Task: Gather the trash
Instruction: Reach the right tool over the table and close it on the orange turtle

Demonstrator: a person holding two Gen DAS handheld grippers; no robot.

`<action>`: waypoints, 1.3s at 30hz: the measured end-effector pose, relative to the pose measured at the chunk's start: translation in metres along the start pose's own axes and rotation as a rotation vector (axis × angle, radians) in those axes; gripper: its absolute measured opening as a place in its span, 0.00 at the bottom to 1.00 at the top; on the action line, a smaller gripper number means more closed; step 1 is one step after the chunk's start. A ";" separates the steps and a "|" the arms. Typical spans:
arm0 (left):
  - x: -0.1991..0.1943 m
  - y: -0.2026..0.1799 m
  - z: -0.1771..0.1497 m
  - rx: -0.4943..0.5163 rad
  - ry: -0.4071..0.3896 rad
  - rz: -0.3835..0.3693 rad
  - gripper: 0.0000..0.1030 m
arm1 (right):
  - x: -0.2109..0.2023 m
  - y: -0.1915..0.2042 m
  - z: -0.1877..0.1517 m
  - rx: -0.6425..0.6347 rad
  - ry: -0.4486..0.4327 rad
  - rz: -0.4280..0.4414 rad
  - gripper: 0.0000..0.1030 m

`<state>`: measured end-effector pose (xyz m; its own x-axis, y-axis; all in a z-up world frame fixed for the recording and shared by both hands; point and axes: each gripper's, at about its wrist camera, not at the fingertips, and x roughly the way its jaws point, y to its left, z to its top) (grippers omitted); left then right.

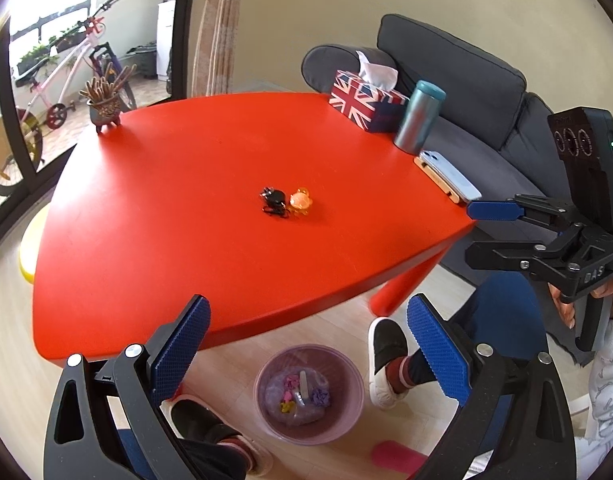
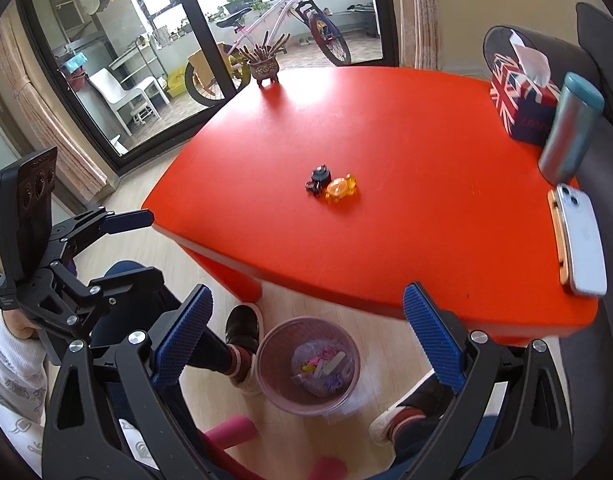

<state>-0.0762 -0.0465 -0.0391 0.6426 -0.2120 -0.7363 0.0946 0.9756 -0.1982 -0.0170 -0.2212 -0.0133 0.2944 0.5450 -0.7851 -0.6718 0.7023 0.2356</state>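
Two small pieces of trash lie side by side in the middle of the red table: a black crumpled bit and an orange transparent wrapper. The right wrist view shows the black bit and the orange wrapper as well. A purple bin stands on the floor below the table's near edge, with several colourful scraps inside. My left gripper is open and empty, held above the bin. My right gripper is open and empty too, also over the bin.
On the table stand a Union Jack tissue box, a teal flask, a phone on a wooden stand and a small pot of sticks. A grey sofa is behind. The person's feet flank the bin.
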 end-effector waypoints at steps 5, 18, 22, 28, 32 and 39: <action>-0.001 0.007 0.010 -0.004 -0.020 0.010 0.92 | 0.014 -0.003 0.024 -0.039 0.018 0.008 0.92; 0.006 0.029 0.028 -0.028 -0.028 0.055 0.92 | 0.064 -0.010 0.070 -0.189 0.122 -0.017 0.92; 0.007 0.034 0.026 -0.038 -0.025 0.057 0.92 | 0.089 -0.015 0.083 -0.213 0.178 0.013 0.92; 0.006 0.041 0.024 -0.058 -0.026 0.060 0.92 | 0.120 -0.016 0.097 -0.309 0.234 0.016 0.92; 0.005 0.044 0.022 -0.067 -0.027 0.061 0.92 | 0.143 -0.012 0.103 -0.389 0.281 0.034 0.92; 0.004 0.048 0.020 -0.085 -0.028 0.066 0.92 | 0.172 -0.007 0.105 -0.488 0.371 0.018 0.89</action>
<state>-0.0541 0.0008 -0.0385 0.6666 -0.1446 -0.7312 -0.0124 0.9787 -0.2048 0.1100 -0.0840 -0.0901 0.0827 0.2971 -0.9513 -0.9341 0.3557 0.0299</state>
